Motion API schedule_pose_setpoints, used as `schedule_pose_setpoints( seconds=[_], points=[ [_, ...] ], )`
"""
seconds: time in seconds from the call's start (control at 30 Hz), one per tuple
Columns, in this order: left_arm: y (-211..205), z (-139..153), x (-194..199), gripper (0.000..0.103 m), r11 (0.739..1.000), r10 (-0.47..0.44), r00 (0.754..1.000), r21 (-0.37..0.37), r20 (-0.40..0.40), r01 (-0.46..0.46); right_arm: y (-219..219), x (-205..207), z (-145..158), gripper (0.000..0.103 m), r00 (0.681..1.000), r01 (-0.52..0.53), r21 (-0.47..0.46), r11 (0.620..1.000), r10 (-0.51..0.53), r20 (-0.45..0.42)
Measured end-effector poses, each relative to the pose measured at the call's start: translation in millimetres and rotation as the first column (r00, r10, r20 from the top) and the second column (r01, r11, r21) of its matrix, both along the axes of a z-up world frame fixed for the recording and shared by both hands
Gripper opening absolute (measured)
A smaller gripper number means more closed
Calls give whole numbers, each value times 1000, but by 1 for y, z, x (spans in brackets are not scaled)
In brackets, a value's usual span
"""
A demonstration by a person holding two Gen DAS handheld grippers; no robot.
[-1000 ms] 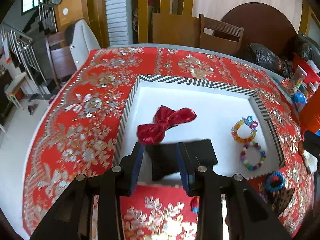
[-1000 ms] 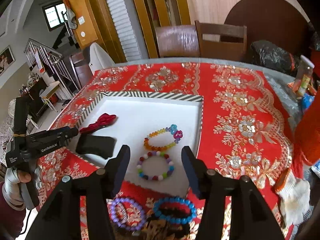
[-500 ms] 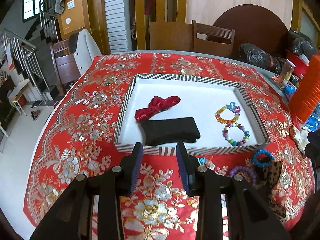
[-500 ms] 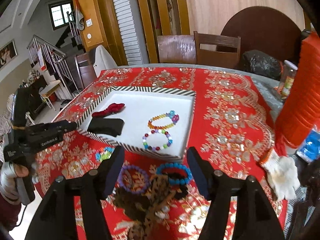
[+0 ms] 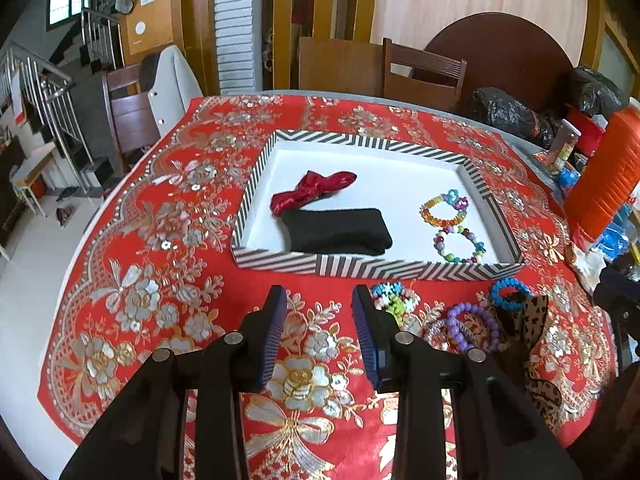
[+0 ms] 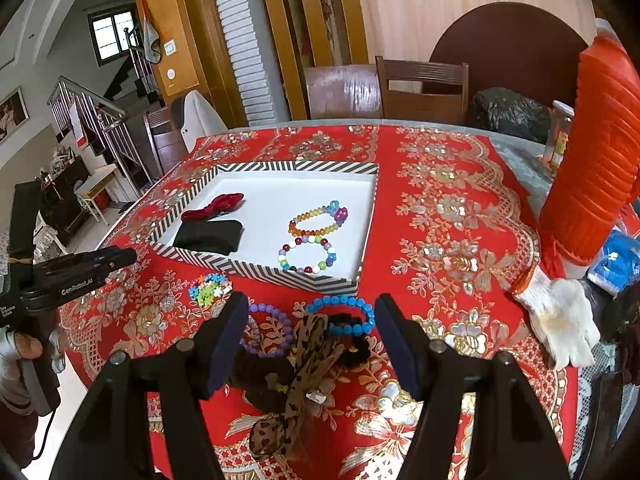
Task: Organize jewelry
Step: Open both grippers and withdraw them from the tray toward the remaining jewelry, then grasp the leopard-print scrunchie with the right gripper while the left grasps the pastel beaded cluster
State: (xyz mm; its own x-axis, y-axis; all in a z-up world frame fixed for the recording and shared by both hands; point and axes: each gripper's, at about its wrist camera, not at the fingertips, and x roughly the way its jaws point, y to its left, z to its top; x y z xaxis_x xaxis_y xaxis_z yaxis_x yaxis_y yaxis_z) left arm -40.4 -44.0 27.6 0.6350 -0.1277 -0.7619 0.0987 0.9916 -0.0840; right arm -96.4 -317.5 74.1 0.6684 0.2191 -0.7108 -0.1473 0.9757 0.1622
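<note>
A black-and-white striped tray [image 5: 376,268] [image 6: 256,268] holds a red bow [image 5: 312,192], a folded black cloth band [image 5: 336,232], an orange bead bracelet [image 5: 442,210] and a multicolour bead bracelet [image 5: 460,246]. In front of the tray, on the cloth, lie a colourful bracelet [image 6: 210,286], a purple bracelet [image 6: 266,330], a blue bracelet [image 6: 344,314], a leopard bow [image 6: 312,348] and a black scrunchie [image 6: 352,344]. My left gripper [image 5: 318,296] is open and empty above bare tablecloth near the tray's front wall. My right gripper [image 6: 312,304] is open above the leopard bow and blue bracelet.
A red floral tablecloth [image 5: 160,240] covers the table, whose edge drops off at the left. A ribbed orange cylinder [image 6: 592,160], a white glove [image 6: 560,316] and black bags [image 5: 508,116] crowd the right side. Wooden chairs [image 5: 424,76] stand behind. A hand [image 6: 24,346] holds the left gripper.
Both grippers have drawn back from the tray toward the near table edge. The left one left the black band lying in the tray. The right jaws stand wider.
</note>
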Motion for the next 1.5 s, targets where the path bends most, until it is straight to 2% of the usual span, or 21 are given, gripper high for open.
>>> schedule_pose_setpoints(
  seconds=[0.17, 0.33, 0.53, 0.7, 0.83, 1.5],
  points=[
    [1, -8, -2, 45, 999, -20, 999, -44, -38, 18, -13, -1, -3, 69, 999, 32, -12, 999, -33, -25],
    [-3, -20, 0, 45, 996, -34, 996, -79, -79, 28, -29, -7, -14, 69, 995, 45, 64, 997, -39, -93],
    [-8, -28, 4, 45, 993, -50, 993, -111, -108, 38, -26, -13, -44, 69, 983, 18, 133, 991, 7, -184],
    [-11, -31, 4, 45, 995, -52, 992, -96, -111, 41, -1, -7, -69, 65, 970, -46, 81, 996, 64, -235],
    [-12, -33, 4, 45, 996, -49, 993, -77, -109, 40, 6, -4, -75, 65, 974, -48, 37, 998, 55, -221],
    [-14, -40, 10, 45, 996, -53, 991, -74, -120, 44, 17, 2, -79, 65, 976, -61, -16, 998, 56, -212]
  ],
)
